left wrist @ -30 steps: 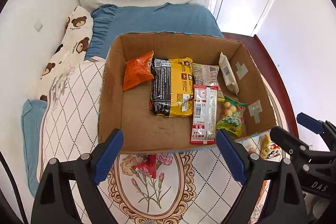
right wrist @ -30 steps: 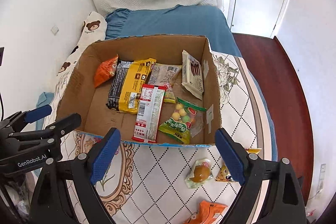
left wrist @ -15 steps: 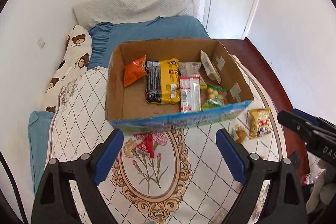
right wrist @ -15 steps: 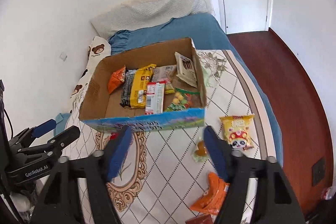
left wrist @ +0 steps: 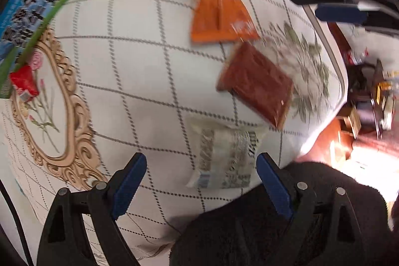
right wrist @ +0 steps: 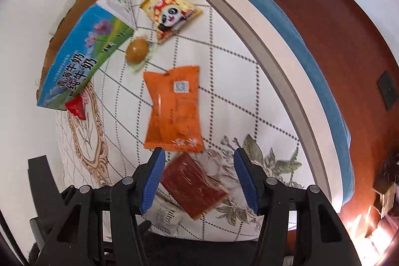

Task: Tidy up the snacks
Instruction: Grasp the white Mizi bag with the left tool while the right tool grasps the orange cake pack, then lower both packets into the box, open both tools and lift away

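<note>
Loose snacks lie on the quilted bed cover. My left gripper is open and empty, just in front of a white packet. A dark red packet and an orange packet lie beyond it. My right gripper is open and empty above the dark red packet, with the orange packet just ahead. A yellow panda packet, a wrapped brown egg-shaped snack and a small red packet lie by the cardboard box.
The box's blue-green printed side is at the upper left in the left wrist view. The bed edge drops to a red-brown floor on the right. Clutter sits on the floor.
Both grippers have pulled back from the box and tilted down over the loose packets at the near end of the bed. The box interior is out of sight now.
</note>
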Demonstrator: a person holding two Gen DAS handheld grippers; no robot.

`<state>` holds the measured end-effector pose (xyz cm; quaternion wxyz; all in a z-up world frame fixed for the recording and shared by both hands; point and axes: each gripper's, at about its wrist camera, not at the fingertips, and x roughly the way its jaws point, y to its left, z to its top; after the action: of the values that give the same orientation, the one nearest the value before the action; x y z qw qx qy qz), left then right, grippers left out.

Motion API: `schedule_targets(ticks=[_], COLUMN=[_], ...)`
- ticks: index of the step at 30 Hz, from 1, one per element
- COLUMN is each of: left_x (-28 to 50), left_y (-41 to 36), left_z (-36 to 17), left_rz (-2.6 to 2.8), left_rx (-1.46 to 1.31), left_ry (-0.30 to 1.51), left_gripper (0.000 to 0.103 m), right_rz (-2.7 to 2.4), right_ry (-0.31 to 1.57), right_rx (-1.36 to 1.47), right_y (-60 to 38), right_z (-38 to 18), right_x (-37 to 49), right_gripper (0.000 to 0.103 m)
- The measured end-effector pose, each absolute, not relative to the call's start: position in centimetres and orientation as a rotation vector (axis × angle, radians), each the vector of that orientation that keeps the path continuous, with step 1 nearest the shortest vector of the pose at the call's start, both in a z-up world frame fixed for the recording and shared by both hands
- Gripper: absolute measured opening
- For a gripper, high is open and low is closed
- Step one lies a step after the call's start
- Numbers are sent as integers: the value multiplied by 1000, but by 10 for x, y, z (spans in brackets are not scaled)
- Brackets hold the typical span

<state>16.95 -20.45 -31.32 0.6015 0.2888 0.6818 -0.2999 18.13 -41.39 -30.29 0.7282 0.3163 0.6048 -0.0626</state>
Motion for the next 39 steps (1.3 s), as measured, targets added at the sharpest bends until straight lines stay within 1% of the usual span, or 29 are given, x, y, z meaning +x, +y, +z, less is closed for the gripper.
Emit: schedule_targets(ticks=[4, 5, 6, 7, 8, 13, 17, 19, 21, 22, 23, 27, 29, 31, 34, 37, 39], left_x=[144, 142, 144, 151, 158, 219, 267, 280, 287, 287, 286, 289, 290, 291, 292, 292, 292], left_y=[-217, -218, -218, -214, -210, -163, -111, -90, -75, -69, -65, -55, -57, -48, -54, -67, -74], left_z=[-357, -362, -365, -365, -363, -340, -338, -339, -341, -343, -346, -355, -357, -358, -355, -338, -328], left_rz=[-761, -761, -741, -704, -686, -479, -324, -274, -245, -239, -239, -242, -235, -223, -188, -160, -176], left_rx=[730, 729, 715, 683, 631, 336, 34, -90, -164, -202, -233, -283, -288, -286, -277, -202, -158], left_ry=[1733, 1739, 1740, 1750, 1761, 1689, 1698, 1695, 1688, 1690, 1688, 1692, 1695, 1696, 1662, 1594, 1573], left_gripper=[90, 85, 67, 59, 56, 56, 56, 56, 56, 56, 56, 56, 56, 56, 55, 51, 50], right_rz=[-146, -143, -138, -132, -126, -92, -69, -80, -51, -23, 16, 110, 121, 108, 79, 62, 58], right_ry=[1357, 1357, 1352, 1352, 1351, 1339, 1381, 1399, 1388, 1398, 1408, 1437, 1457, 1466, 1468, 1456, 1444], right_rx=[713, 716, 714, 707, 700, 684, 714, 680, 606, 556, 499, 297, 276, 289, 313, 316, 314], right_y=[-416, -415, -413, -412, -409, -397, -386, -376, -358, -346, -332, -285, -278, -280, -286, -288, -288], right_z=[-316, -318, -318, -317, -317, -320, -347, -354, -351, -349, -345, -339, -341, -345, -352, -353, -348], right_x=[174, 175, 176, 184, 189, 223, 260, 272, 282, 286, 290, 297, 299, 298, 298, 293, 291], right_gripper=[61, 61, 61, 61, 61, 64, 64, 64, 58, 52, 52, 52, 59, 63, 62, 55, 54])
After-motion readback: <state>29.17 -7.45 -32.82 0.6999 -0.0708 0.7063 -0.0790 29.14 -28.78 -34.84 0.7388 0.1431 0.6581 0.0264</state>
